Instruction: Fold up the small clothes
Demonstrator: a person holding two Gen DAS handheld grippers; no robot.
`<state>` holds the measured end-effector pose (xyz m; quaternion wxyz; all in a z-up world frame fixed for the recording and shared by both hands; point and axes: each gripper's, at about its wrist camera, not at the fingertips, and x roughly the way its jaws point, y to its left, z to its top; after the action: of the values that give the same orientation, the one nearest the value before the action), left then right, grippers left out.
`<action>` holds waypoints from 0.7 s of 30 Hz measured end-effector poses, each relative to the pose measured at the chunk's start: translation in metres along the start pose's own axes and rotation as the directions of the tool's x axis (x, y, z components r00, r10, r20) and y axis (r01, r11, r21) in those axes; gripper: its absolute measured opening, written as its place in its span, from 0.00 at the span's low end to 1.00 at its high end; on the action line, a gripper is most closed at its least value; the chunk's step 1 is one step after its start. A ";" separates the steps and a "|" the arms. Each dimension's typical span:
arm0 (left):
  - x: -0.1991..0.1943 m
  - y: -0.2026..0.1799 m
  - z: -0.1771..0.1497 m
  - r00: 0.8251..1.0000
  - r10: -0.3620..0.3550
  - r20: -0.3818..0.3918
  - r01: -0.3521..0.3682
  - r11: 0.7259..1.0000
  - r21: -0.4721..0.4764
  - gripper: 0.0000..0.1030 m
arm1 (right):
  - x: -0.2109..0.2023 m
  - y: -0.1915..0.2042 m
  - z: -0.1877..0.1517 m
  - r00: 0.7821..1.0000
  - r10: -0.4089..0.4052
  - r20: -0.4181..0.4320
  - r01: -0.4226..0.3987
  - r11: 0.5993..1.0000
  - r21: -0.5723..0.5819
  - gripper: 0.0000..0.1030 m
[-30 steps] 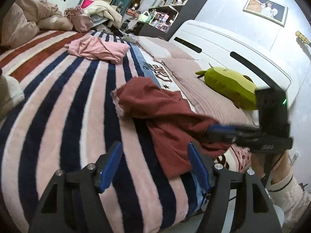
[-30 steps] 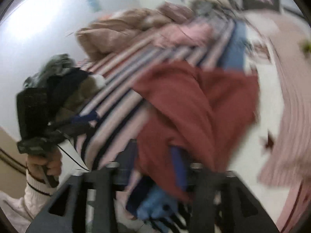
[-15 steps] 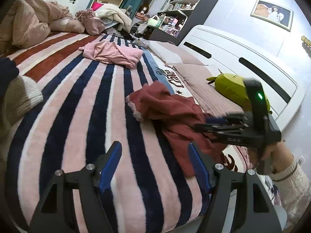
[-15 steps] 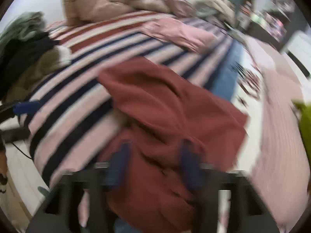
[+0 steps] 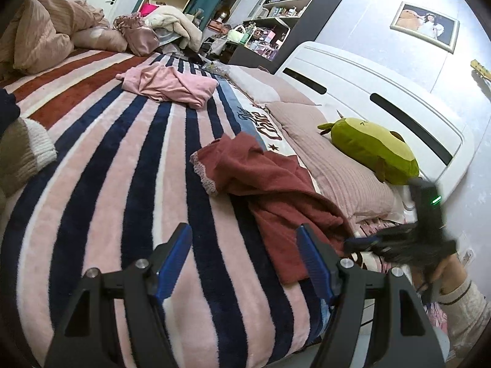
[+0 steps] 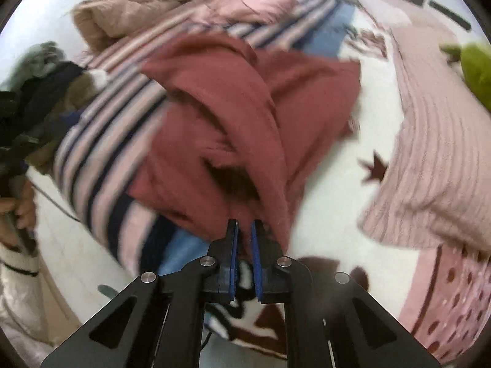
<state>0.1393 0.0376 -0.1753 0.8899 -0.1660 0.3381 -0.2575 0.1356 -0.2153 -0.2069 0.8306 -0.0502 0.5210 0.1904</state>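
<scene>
Soft indoor light, right-wrist motion blur

The bed is viewed by the left wrist camera from its near edge, low over the striped blanket, facing toward the shelves at 12 o'clock. A steep downward look is given by the right wrist camera, held close above the red garment. That garment, the blanket and the green plush toy at 2 o'clock are shared by both views.
</scene>
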 end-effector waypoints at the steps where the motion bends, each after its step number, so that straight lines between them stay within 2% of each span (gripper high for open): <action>1: -0.001 0.000 0.001 1.000 0.007 0.005 -0.007 1.000 0.003 0.68 | -0.011 0.005 0.006 0.999 0.013 0.030 -0.013 1.000 -0.014 0.09; 3: -0.003 0.002 0.004 1.000 0.025 0.013 -0.025 1.000 0.008 0.69 | -0.034 0.016 0.024 0.992 0.043 0.115 -0.039 0.999 -0.038 0.43; 5: -0.006 0.004 0.006 0.999 0.034 0.022 -0.034 0.999 0.001 0.69 | -0.042 0.030 0.048 0.983 0.042 0.180 -0.028 0.996 -0.081 0.58; 8: -0.011 0.007 0.007 0.999 0.032 0.032 -0.032 0.999 -0.006 0.69 | -0.018 0.053 0.083 0.983 -0.005 0.181 0.038 0.983 -0.179 0.68; 11: -0.015 0.009 0.006 0.998 0.049 0.032 -0.048 0.999 -0.007 0.69 | 0.033 0.071 0.106 0.993 -0.043 0.110 0.071 0.962 -0.265 0.68; 13: -0.016 0.011 0.006 0.998 0.057 0.029 -0.057 0.998 -0.009 0.69 | 0.070 0.081 0.111 0.991 -0.117 0.070 0.134 0.934 -0.332 0.68; 14: -0.016 0.011 0.006 0.998 0.061 0.027 -0.061 0.998 -0.010 0.69 | 0.085 0.085 0.112 0.982 -0.176 0.064 0.187 0.913 -0.362 0.68; 16: -0.016 0.013 0.006 0.997 0.068 0.024 -0.068 0.998 -0.011 0.69 | 0.101 0.081 0.115 0.957 -0.278 0.080 0.287 0.889 -0.356 0.54; 17: -0.016 0.013 0.006 0.997 0.068 0.022 -0.068 0.998 -0.010 0.69 | 0.099 0.074 0.115 0.954 -0.286 0.092 0.301 0.896 -0.327 0.37; 20: -0.012 0.012 0.006 0.998 0.058 0.013 -0.058 0.998 -0.008 0.69 | 0.070 0.038 0.120 0.978 -0.156 0.136 0.173 0.977 -0.123 0.23; 21: -0.009 0.011 0.006 0.999 0.051 0.009 -0.051 0.999 -0.009 0.69 | 0.063 0.028 0.121 0.981 -0.121 0.153 0.134 0.988 -0.079 0.22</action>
<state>0.1418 0.0523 -0.1719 0.8969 -0.1624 0.3392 -0.2326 0.2518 -0.1388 -0.2048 0.8742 -0.1061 0.4449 0.1631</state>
